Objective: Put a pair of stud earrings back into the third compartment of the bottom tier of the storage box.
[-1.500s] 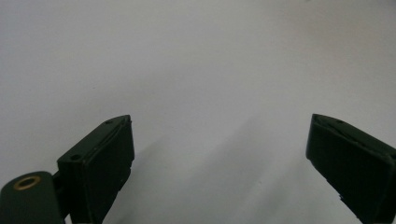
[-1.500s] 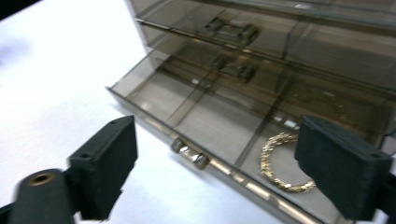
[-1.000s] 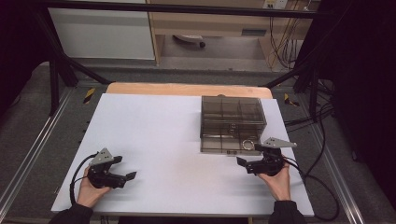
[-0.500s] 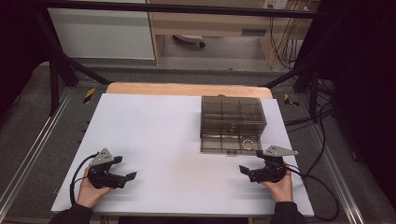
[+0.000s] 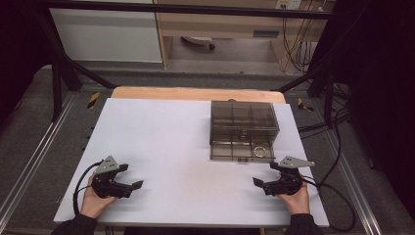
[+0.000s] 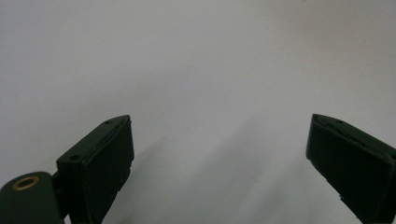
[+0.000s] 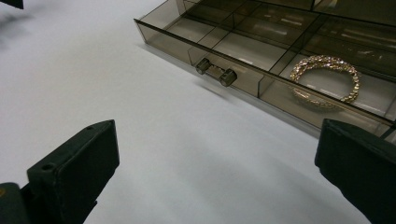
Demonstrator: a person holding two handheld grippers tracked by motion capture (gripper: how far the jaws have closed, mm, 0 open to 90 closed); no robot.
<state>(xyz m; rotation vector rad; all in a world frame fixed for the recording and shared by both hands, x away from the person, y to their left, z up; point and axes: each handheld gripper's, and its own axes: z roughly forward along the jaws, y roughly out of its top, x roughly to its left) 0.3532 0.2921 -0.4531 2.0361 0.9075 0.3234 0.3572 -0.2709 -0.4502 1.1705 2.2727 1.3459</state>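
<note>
White tabletop [image 5: 186, 147] on a wooden table, grey floor and cabinets beyond. One smoked-plastic drawer organizer [image 5: 243, 122] far right, drawer [image 7: 261, 60] pulled out; one gold bracelet [image 7: 325, 77] in its near-right compartment. Two grippers: left gripper [image 5: 131, 177] near-left, right gripper [image 5: 264, 174] near-right just before the drawer, both spread wide, empty.

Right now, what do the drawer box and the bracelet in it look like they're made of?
Drawer box: looks like smoke-tinted clear plastic, probably acrylic, glossy; the dividers and table show through its walls and light glints on them. Its handle looks like the same clear material with darker end caps.
Bracelet: gold-toned, likely metal, twisted strands with a sparkly, studded surface; whether stones or beads, cannot tell.
</note>
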